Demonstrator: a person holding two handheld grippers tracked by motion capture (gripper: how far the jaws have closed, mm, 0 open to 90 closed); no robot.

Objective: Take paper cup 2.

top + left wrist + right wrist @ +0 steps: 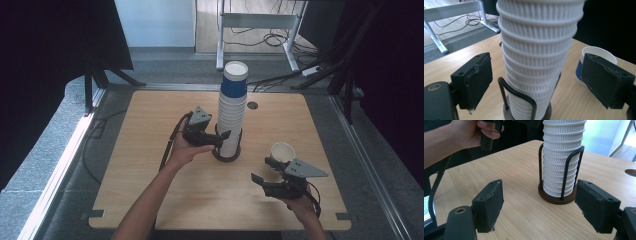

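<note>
Left gripper (223, 138) — jaws spread, straddling the cup stack (232, 112) without contact. Right gripper (264, 170) — jaws spread, empty; a single cup (282, 152) stands just beyond it on the desk (150, 150).

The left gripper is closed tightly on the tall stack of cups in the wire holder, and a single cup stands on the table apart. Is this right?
Not quite: in the left gripper view the left gripper is open, its jaws apart on either side of the stack of cups without touching. The single cup does stand apart.
</note>
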